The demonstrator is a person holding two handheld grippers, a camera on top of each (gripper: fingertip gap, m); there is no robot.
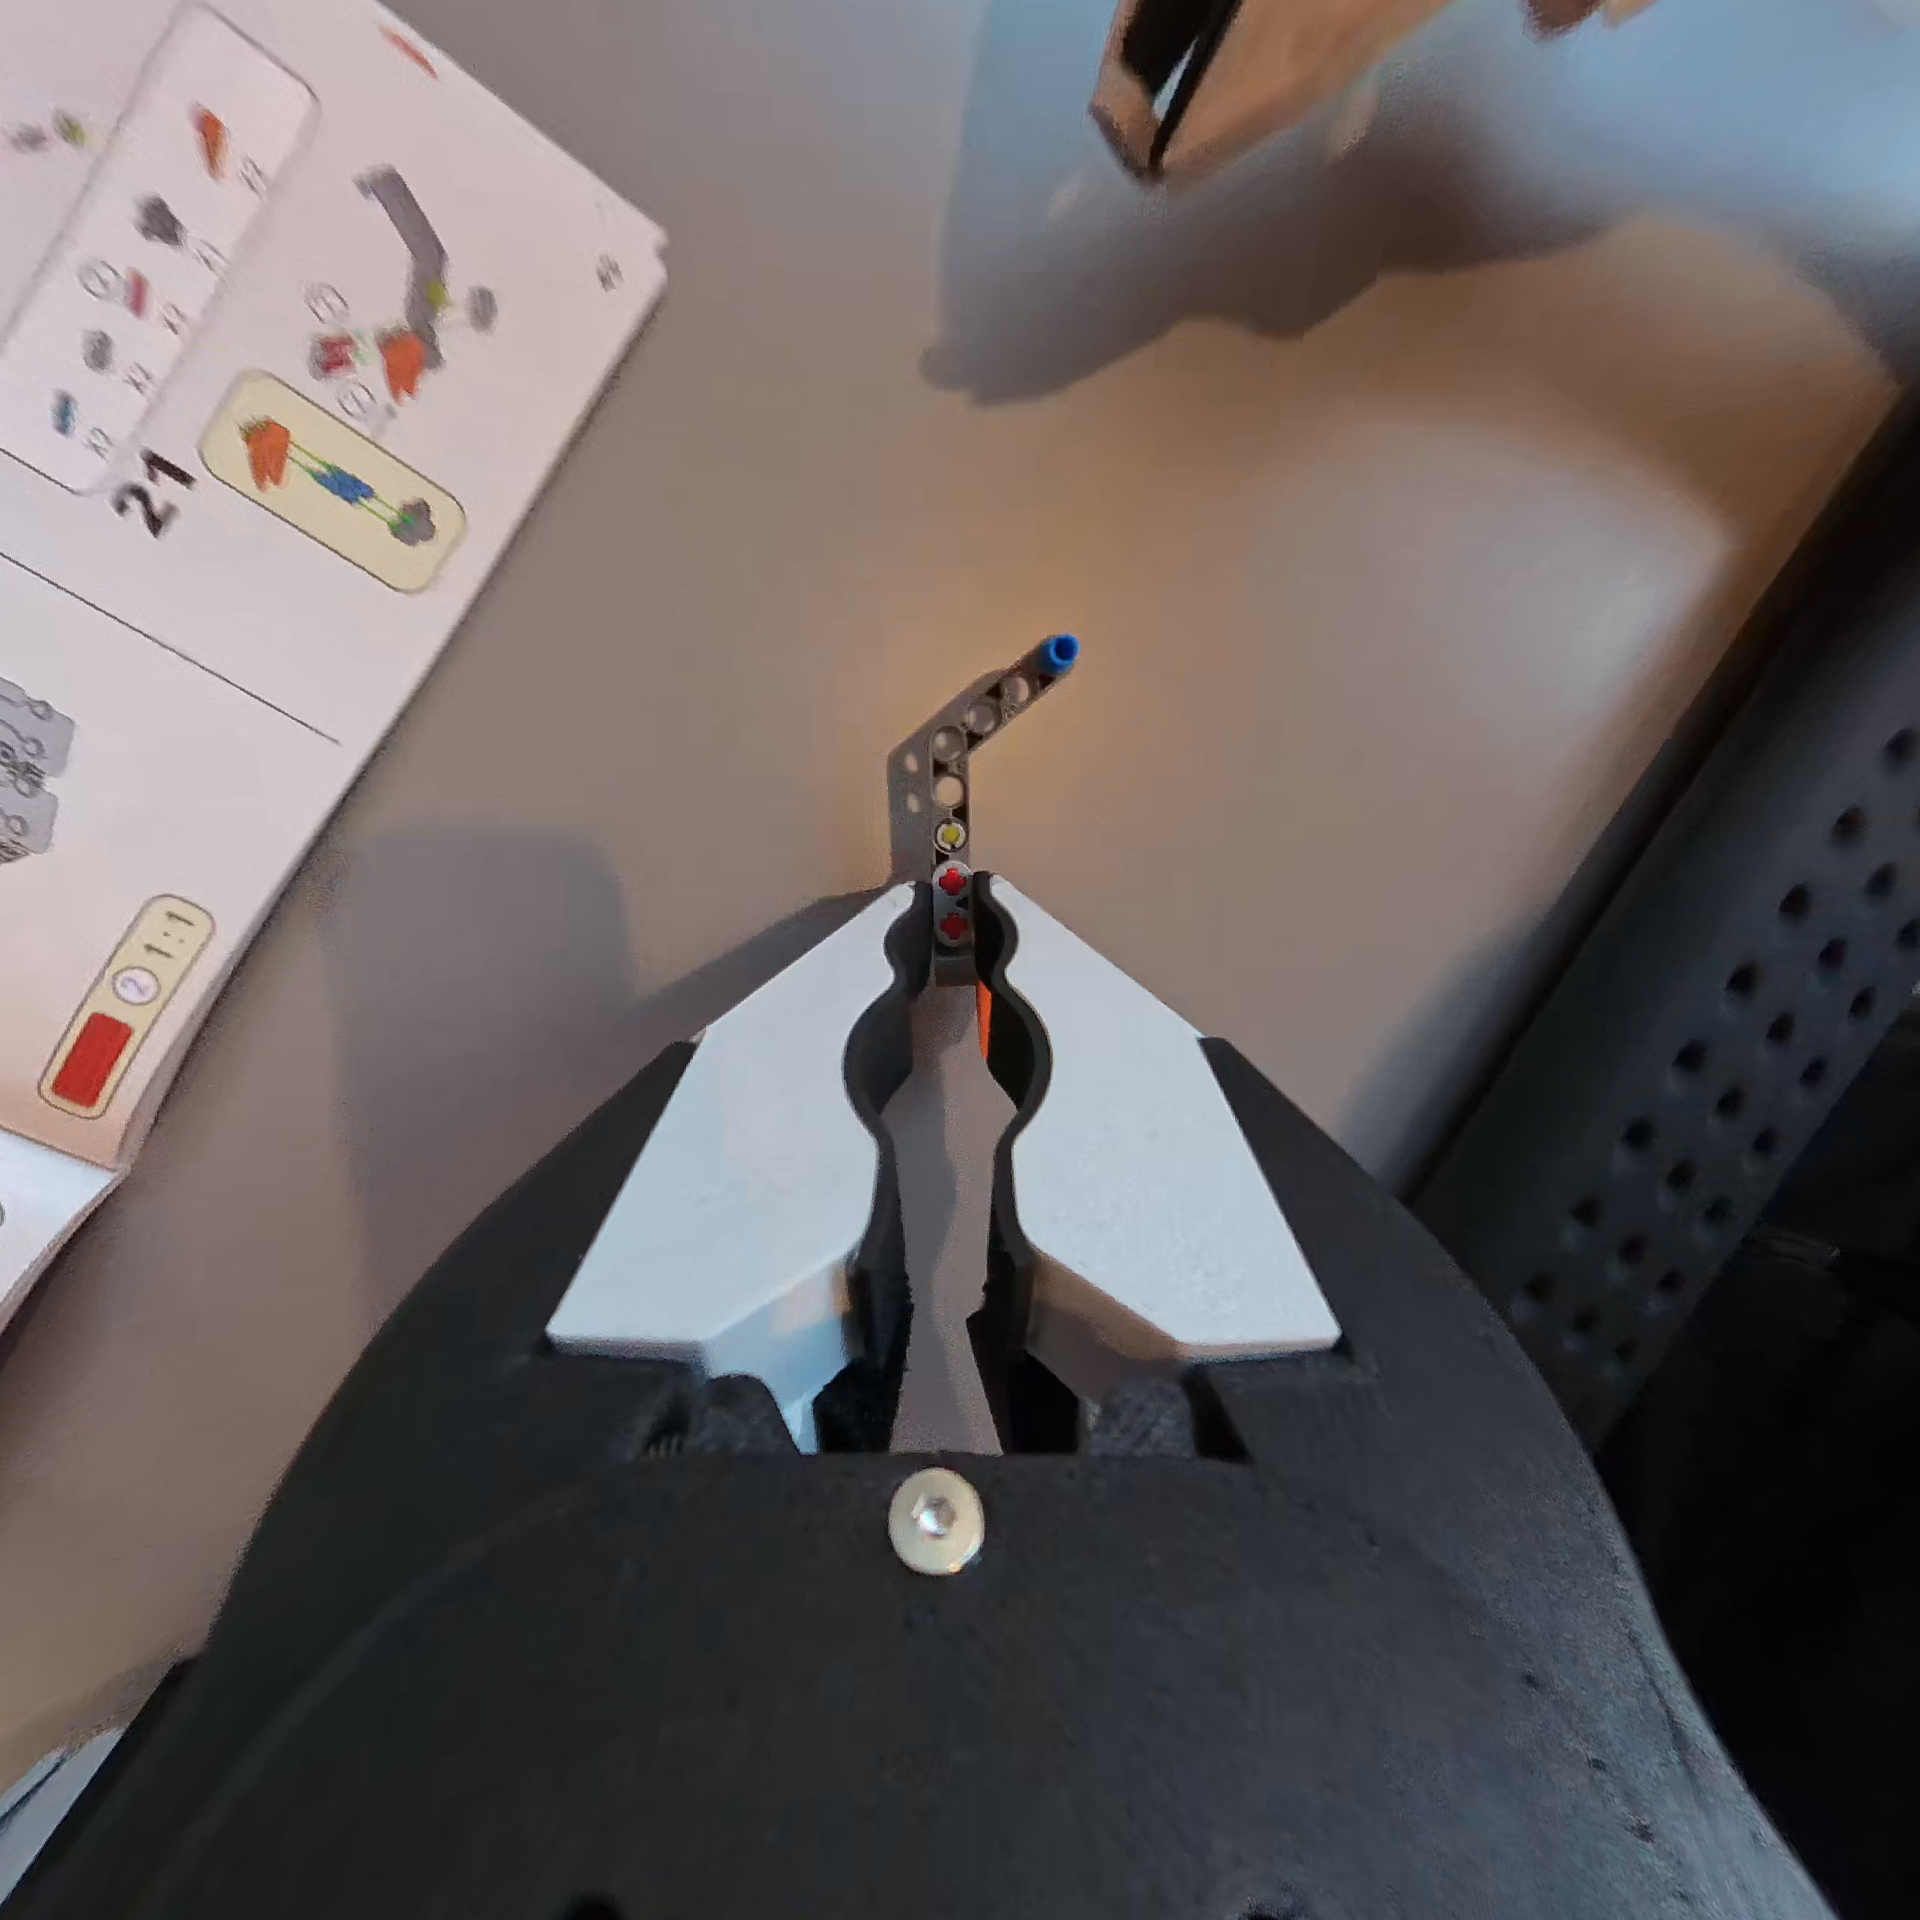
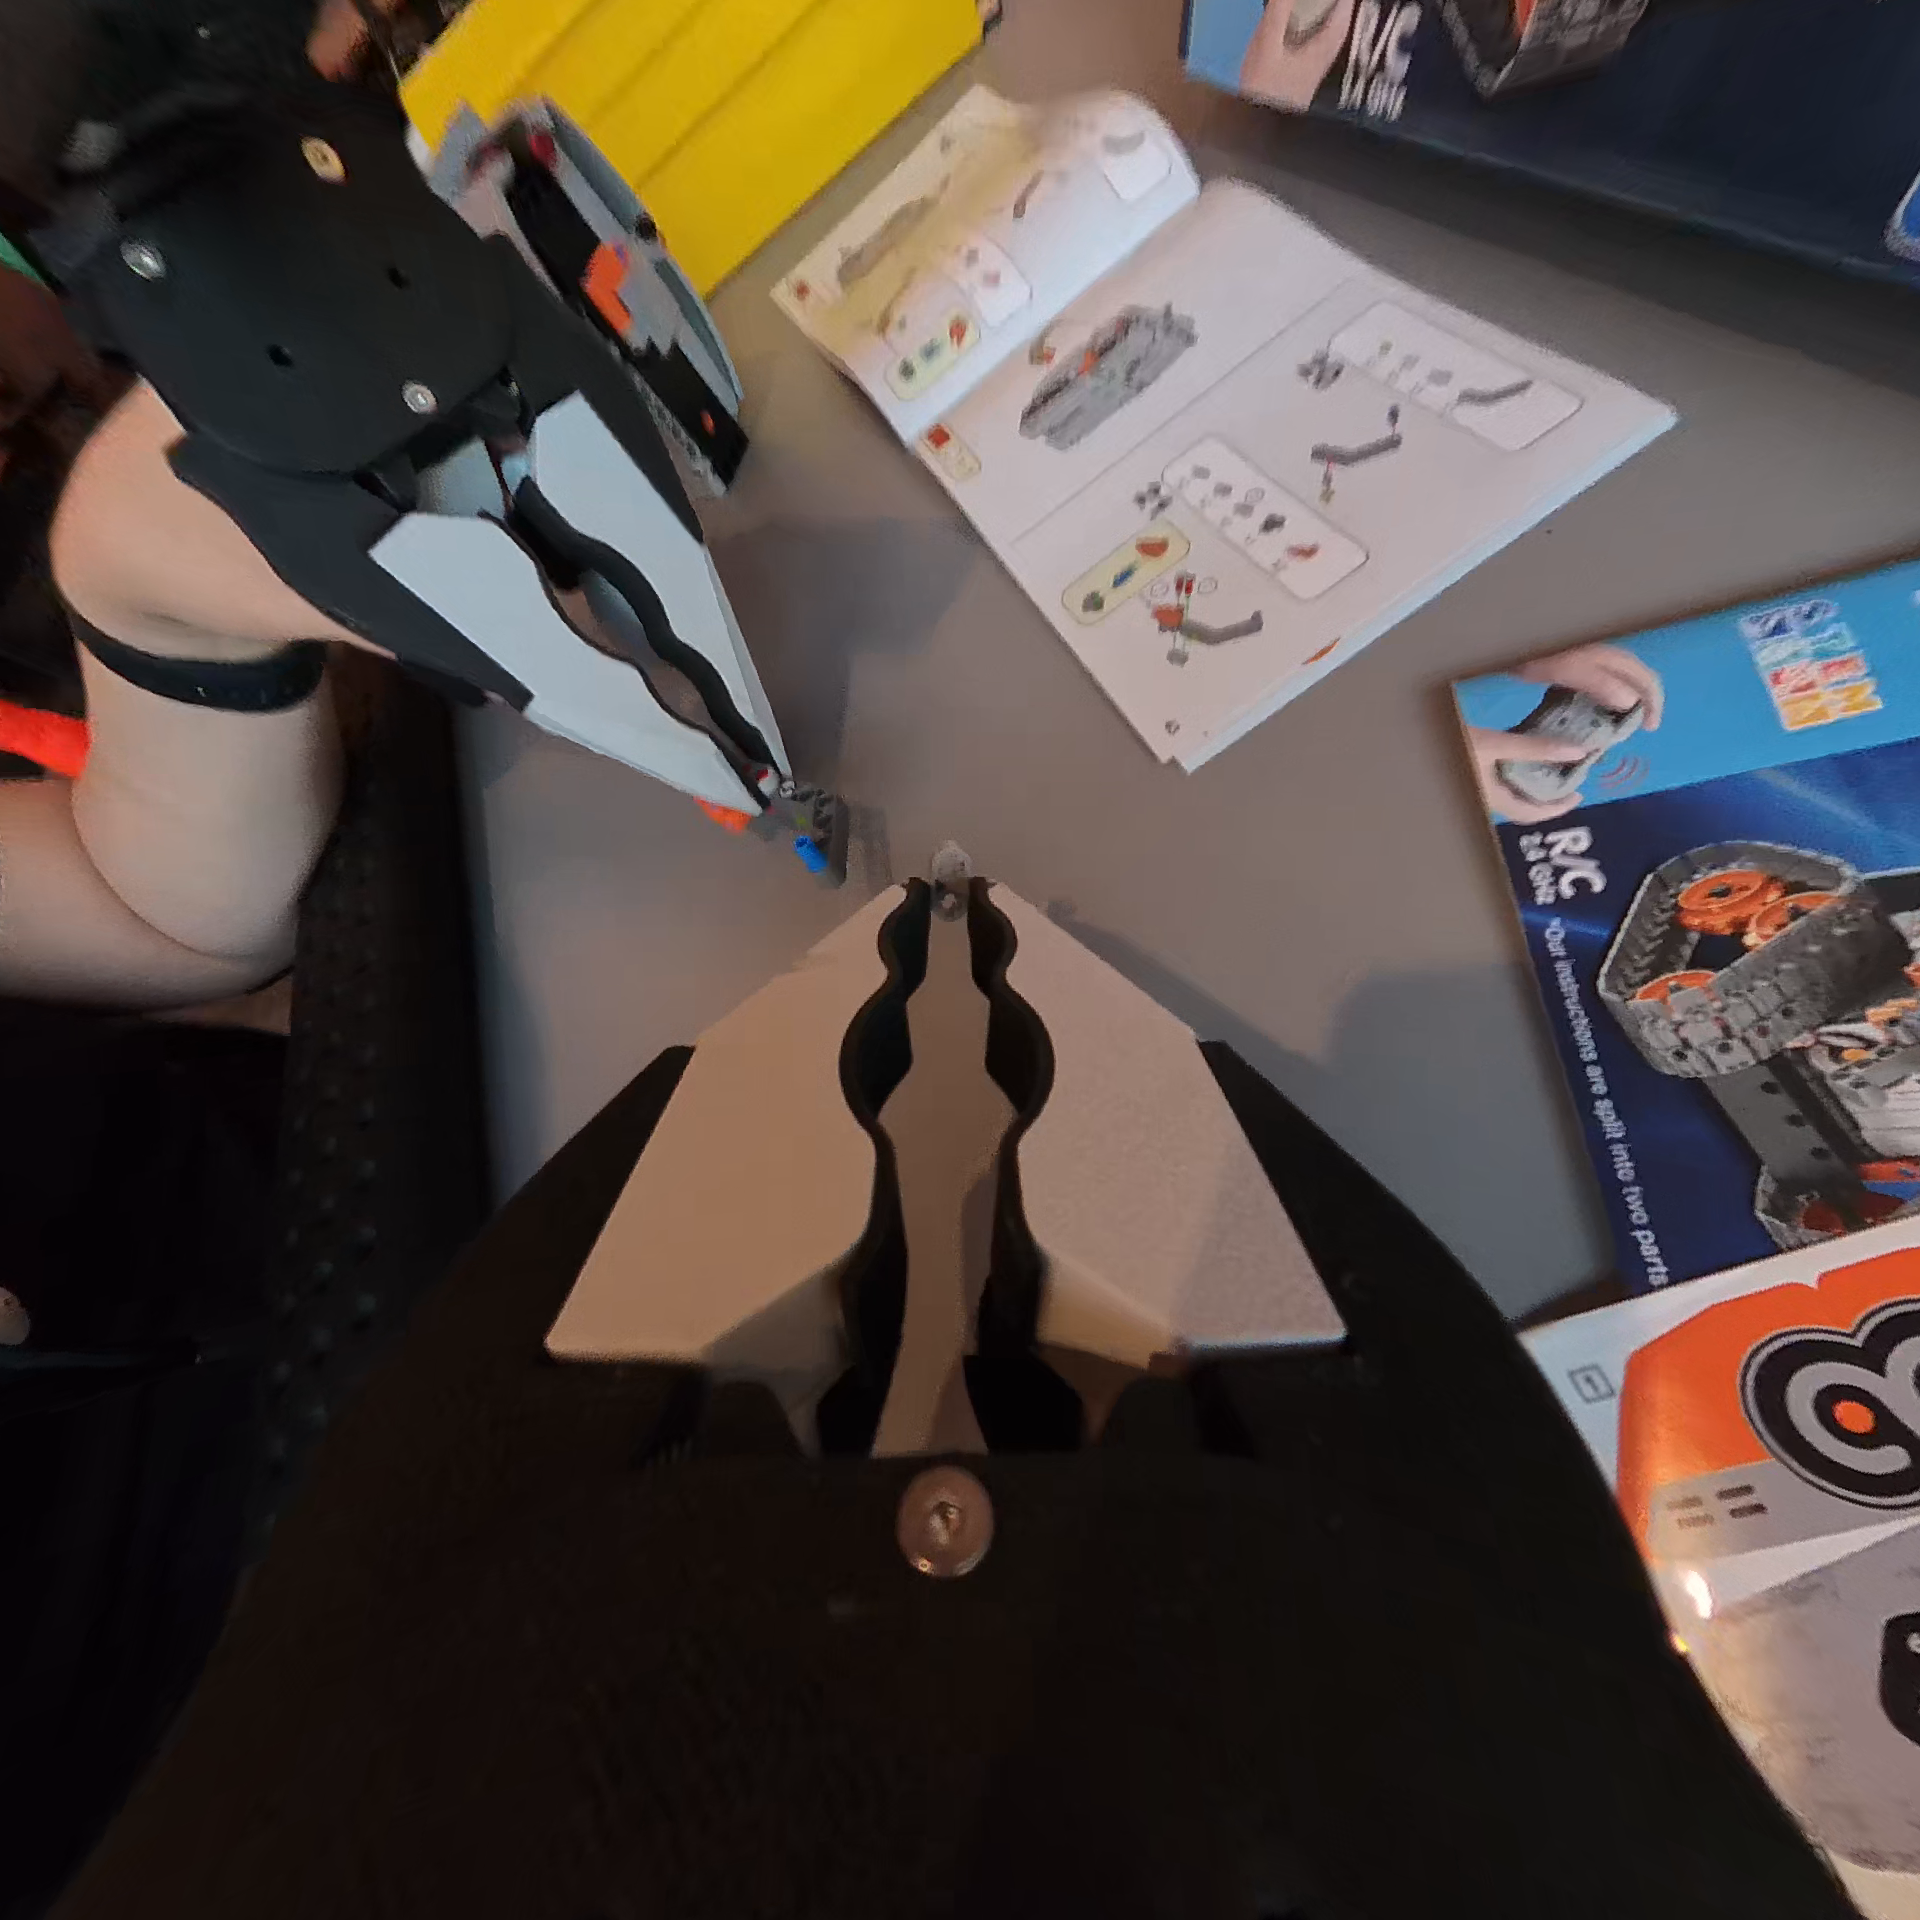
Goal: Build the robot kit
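My left gripper is shut on a bent grey beam with holes. The beam sticks out past the fingertips, with two red pins at the grip, a yellow pin above them and a blue pin at its far end. An orange part shows between the pads. In the right wrist view the left gripper comes in from the upper left, holding the same beam just above the table. My right gripper is shut on a small light grey piece, a short way right of the beam.
An open instruction booklet lies on the grey table, also at the left in the left wrist view. A yellow box, a grey and black model part, a blue kit box and a black perforated edge surround the area. A person's arm is at left. The tips of one gripper are about 11 cm away from the tips of the other.
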